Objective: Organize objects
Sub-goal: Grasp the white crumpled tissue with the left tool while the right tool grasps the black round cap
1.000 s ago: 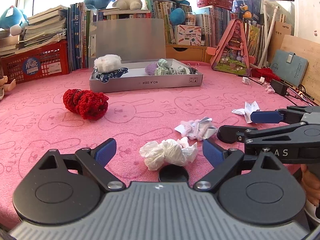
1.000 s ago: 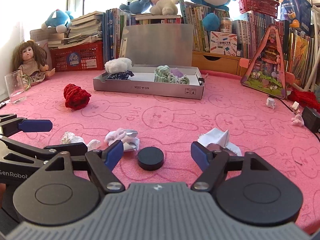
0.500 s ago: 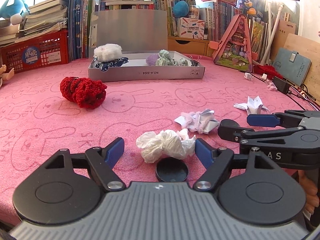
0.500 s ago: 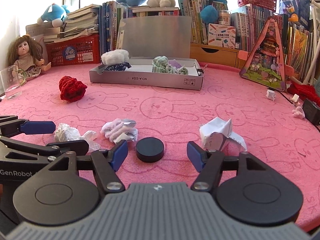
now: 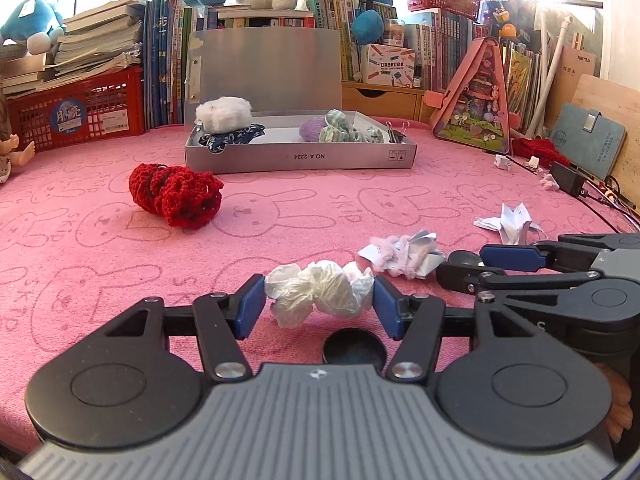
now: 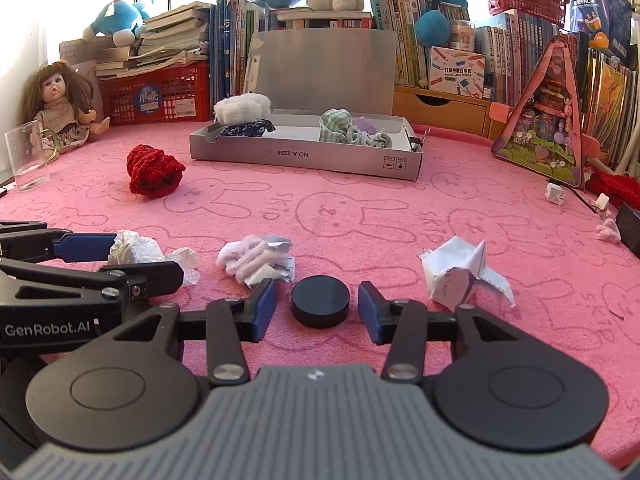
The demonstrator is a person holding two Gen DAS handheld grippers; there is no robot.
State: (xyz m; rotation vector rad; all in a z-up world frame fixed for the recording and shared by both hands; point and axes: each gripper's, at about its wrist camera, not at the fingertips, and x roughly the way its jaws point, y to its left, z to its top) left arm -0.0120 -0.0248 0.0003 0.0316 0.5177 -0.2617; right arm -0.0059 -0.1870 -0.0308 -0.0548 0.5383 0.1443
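Observation:
My left gripper [image 5: 319, 304] has its blue pads against both sides of a crumpled white tissue wad [image 5: 318, 294] on the pink cloth. The wad also shows in the right wrist view [image 6: 136, 249]. My right gripper [image 6: 317, 310] is open, with a black round puck [image 6: 320, 306] lying between its pads, not touched. A pink-white paper scrap [image 5: 400, 254] lies between the two grippers. A folded white paper [image 6: 460, 274] lies right of the right gripper. A red knitted piece [image 5: 174, 194] lies further back on the left. An open grey box [image 5: 300, 156] holds soft items.
Books, plush toys and a red basket [image 5: 76, 110] line the back. A doll [image 6: 60, 108] and a clear glass [image 6: 26, 158] stand at the far left. A pink triangular case [image 6: 548, 120] and cables lie at the right.
Both grippers moved forward and lower. The left jaws narrowed onto the tissue wad. The right jaws narrowed around the black puck.

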